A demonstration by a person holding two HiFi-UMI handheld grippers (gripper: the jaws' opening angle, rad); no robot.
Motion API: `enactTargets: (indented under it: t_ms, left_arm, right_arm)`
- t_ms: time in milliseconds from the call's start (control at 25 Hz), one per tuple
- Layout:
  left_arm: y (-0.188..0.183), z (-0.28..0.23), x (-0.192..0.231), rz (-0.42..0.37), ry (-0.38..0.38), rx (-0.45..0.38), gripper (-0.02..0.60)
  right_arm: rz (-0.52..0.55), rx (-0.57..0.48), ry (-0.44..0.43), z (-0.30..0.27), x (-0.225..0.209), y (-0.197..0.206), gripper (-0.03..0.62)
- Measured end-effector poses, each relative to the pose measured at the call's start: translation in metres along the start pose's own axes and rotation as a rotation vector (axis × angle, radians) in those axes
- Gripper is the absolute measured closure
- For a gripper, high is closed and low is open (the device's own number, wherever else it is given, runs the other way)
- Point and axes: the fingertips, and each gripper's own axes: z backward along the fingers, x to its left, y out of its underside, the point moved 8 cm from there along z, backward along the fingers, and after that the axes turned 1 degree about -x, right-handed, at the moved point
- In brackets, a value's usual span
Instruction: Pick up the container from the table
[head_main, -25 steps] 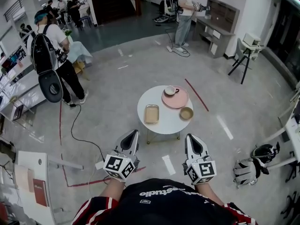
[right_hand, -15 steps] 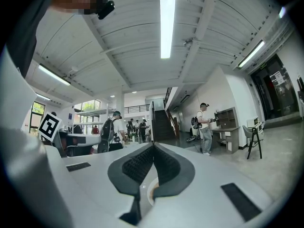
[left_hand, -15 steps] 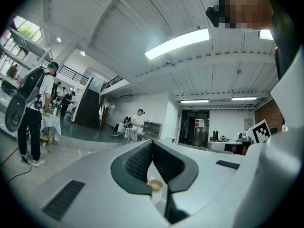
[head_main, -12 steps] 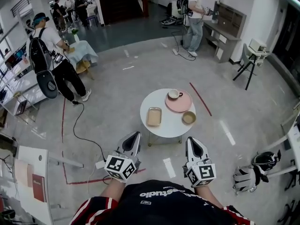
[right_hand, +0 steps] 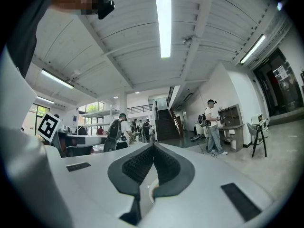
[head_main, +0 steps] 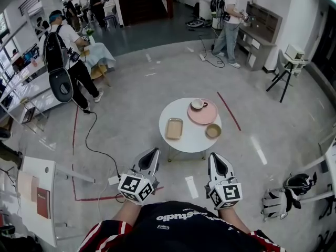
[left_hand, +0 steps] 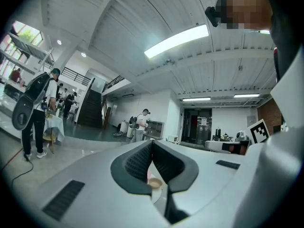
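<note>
Container (head_main: 174,128): a shallow, rectangular tan tray with rounded corners and a raised rim, nothing visible inside it. It lies flat on the left half of the round white worktop (head_main: 188,140), its long sides running from the near edge toward the far edge, a strip of bare white around it on every side. A pink plate (head_main: 206,115) sits by the far right edge with a white cup (head_main: 197,104) on it, and a small tan bowl (head_main: 213,131) stands near the right edge, apart from the container.

Both tools hang short of the near edge, well apart from everything on the worktop. The left gripper (head_main: 153,151) points toward the container's side, its jaws pressed together with nothing between them; the right gripper (head_main: 214,155) points toward the bowl's side, its jaws likewise closed and empty.

Grey floor (head_main: 131,114) runs all around the worktop. A black cable (head_main: 93,143) trails across it to the left, and red tape lines (head_main: 229,111) lie beyond the right edge. A person with a backpack (head_main: 63,62) stands well off to the far left, another person (head_main: 231,20) by shelving at the far right.
</note>
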Motion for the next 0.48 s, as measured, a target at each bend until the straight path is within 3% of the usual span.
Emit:
enactTargets:
  t_ms: [480]
  left_arm:
    - [0.017,0.027,-0.034,-0.012,-0.032,0.014,0.557]
  right_arm:
    - [-0.038,0.004,-0.032,0.033,-0.002,0.014,0.579]
